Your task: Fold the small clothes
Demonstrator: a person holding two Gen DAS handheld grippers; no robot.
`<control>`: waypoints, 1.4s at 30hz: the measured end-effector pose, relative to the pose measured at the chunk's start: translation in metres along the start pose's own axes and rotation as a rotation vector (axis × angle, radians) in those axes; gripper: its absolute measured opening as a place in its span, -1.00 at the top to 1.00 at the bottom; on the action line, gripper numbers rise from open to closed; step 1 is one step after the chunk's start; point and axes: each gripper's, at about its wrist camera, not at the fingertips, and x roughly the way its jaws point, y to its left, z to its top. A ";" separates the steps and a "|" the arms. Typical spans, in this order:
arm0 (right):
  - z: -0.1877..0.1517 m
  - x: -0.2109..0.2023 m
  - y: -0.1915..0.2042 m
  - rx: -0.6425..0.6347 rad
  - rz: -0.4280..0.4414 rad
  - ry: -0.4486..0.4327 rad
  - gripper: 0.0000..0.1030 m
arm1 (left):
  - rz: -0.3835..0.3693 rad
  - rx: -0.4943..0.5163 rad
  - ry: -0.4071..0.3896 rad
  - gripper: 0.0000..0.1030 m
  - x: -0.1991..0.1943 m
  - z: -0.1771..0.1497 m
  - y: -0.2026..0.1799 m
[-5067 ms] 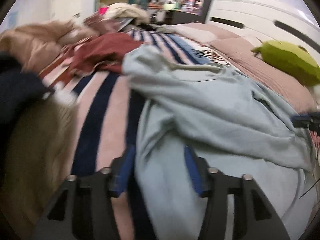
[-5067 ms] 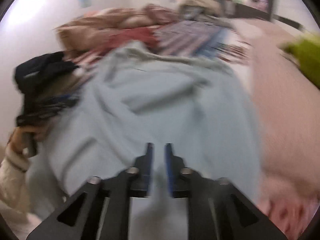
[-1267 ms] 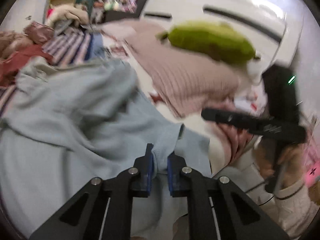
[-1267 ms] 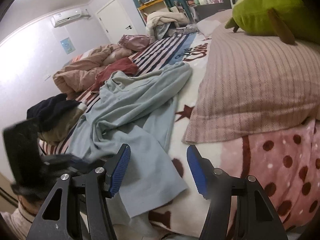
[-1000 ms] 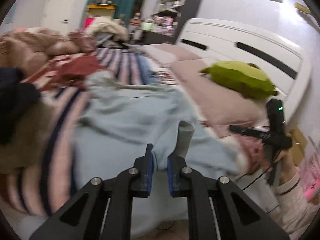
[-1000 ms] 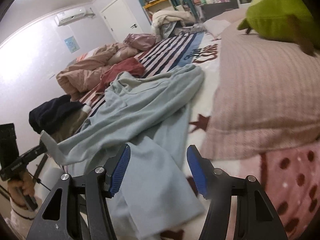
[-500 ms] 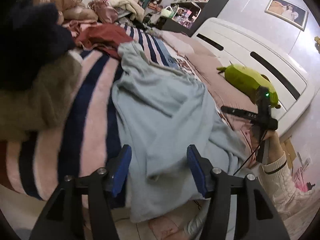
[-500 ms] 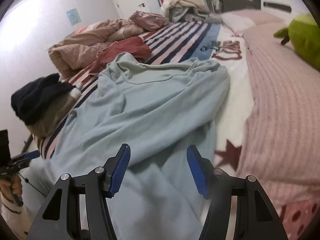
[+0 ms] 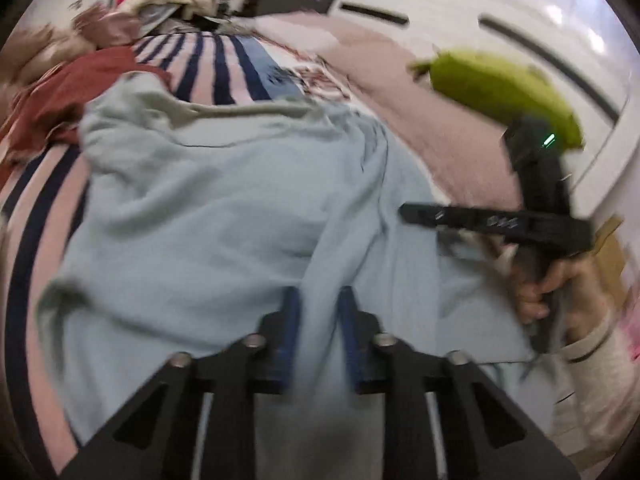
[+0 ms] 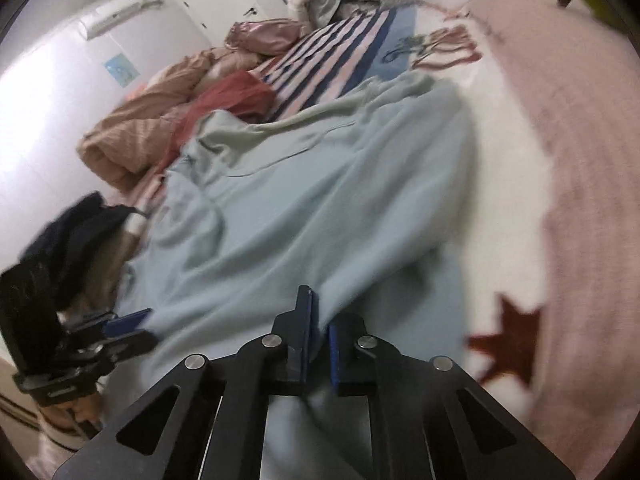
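Note:
A large light blue sweatshirt [image 9: 224, 200] lies spread and rumpled on the bed, neckline at the far end; it also shows in the right wrist view [image 10: 320, 200]. My left gripper [image 9: 318, 320] is nearly shut, with a ridge of the sweatshirt's near hem between its blue pads. My right gripper [image 10: 318, 320] is shut on the same hem further right. The right gripper shows in the left wrist view [image 9: 500, 224], and the left gripper shows in the right wrist view [image 10: 120, 332].
A striped blanket [image 9: 208, 68] covers the bed. A red garment [image 9: 60, 92] and beige bedding [image 10: 140, 120] lie at far left. Dark clothes [image 10: 68, 240] are heaped at left. A pink pillow [image 10: 560, 120] and green plush [image 9: 500, 88] lie at right by the white headboard [image 9: 480, 8].
Both grippers were open half a second ago. They have dropped to the sweatshirt's near hem and closed on it. The views are blurred with motion.

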 end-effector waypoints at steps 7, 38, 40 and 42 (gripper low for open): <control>-0.005 -0.017 -0.015 0.019 -0.051 -0.007 0.99 | 0.044 0.025 -0.069 0.98 -0.006 0.007 0.003; -0.128 -0.088 0.018 -0.187 0.052 0.096 -0.12 | 0.088 -0.155 -0.058 -0.16 -0.073 -0.110 0.046; -0.127 -0.082 0.022 -0.164 0.067 0.096 0.37 | 0.122 -0.163 -0.061 0.06 -0.069 -0.106 0.044; -0.128 -0.074 0.027 -0.178 0.059 0.107 0.65 | 0.101 -0.179 -0.063 0.45 -0.067 -0.104 0.043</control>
